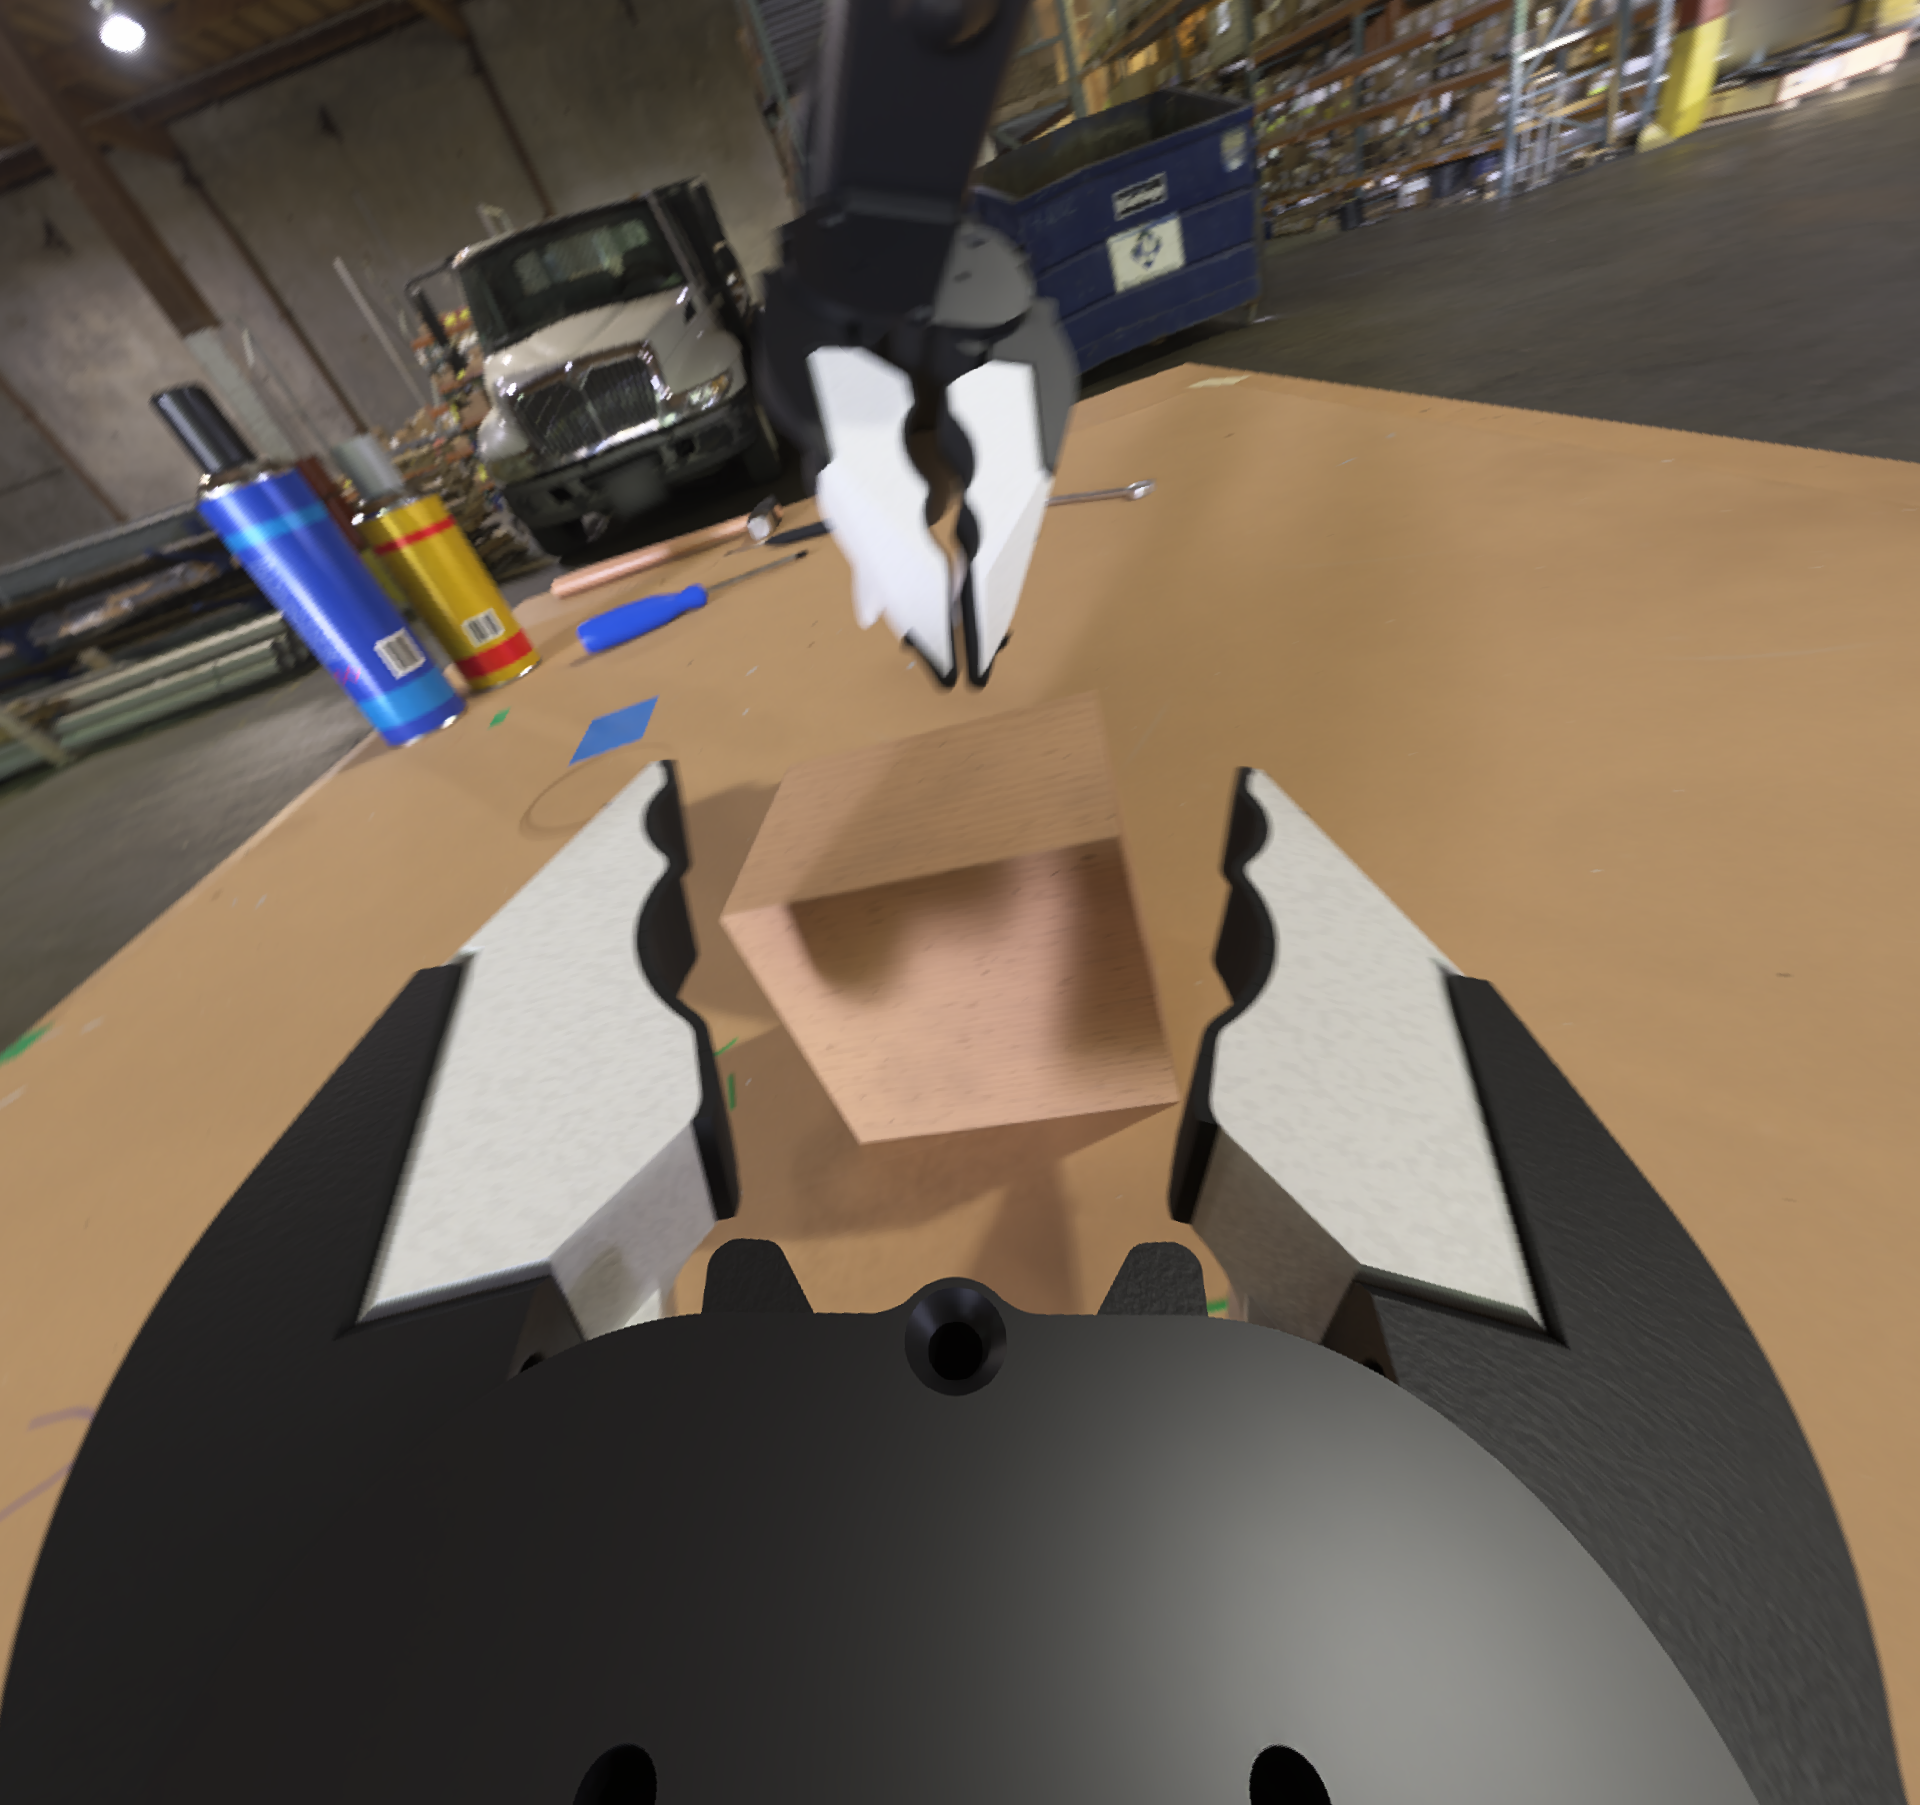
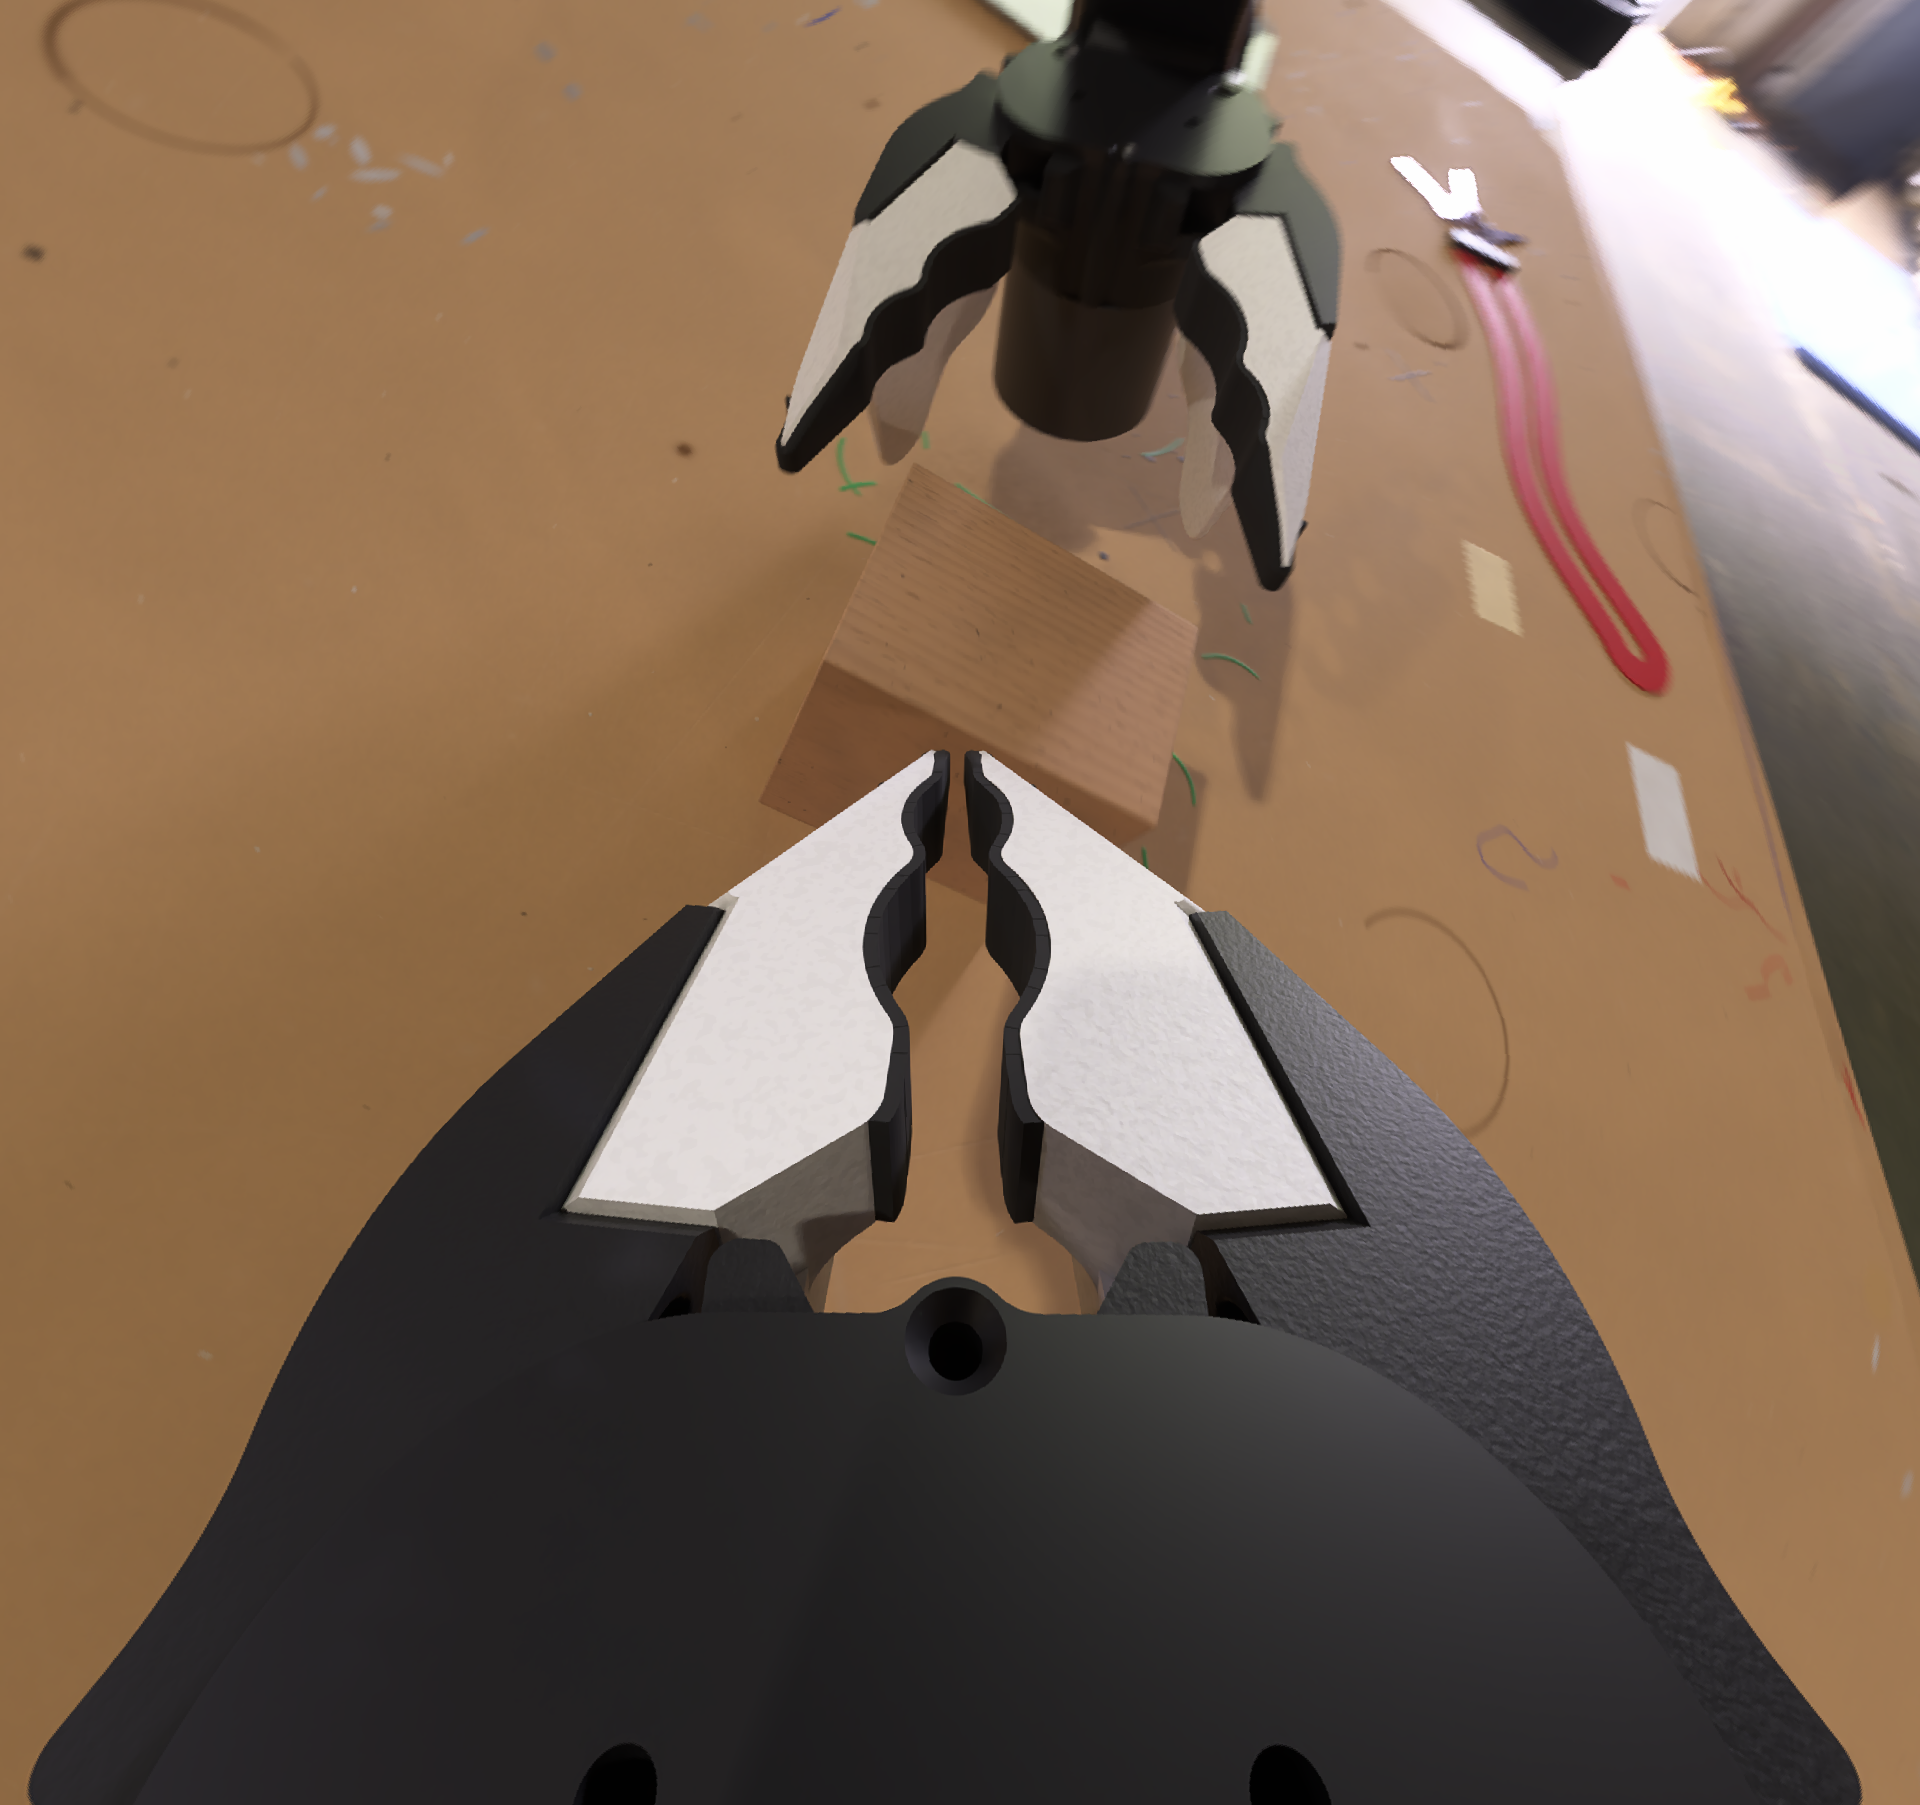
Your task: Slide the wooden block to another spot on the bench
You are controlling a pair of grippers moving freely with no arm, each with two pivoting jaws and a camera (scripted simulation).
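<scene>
The wooden block (image 1: 935, 976) is a pale cube resting on the brown bench (image 1: 1455, 664). My left gripper (image 1: 954, 773) is open, and its fingers stand on either side of the block's near part without touching it. My right gripper (image 1: 961, 680) is shut and empty. It points down at the block's far top edge, and I cannot tell whether it touches. In the right wrist view, the right gripper (image 2: 956, 758) has its closed tips over the near edge of the block (image 2: 997, 654). The open left gripper (image 2: 1034, 517) faces it from beyond.
At the bench's left edge stand a blue spray can (image 1: 322, 602) and a yellow can (image 1: 447, 592). Behind lie a blue screwdriver (image 1: 644, 617), a hammer (image 1: 644, 560) and a wrench (image 1: 1101, 496). A blue tape patch (image 1: 615, 727) is nearby. Red-handled pliers (image 2: 1558, 467) lie near the other edge.
</scene>
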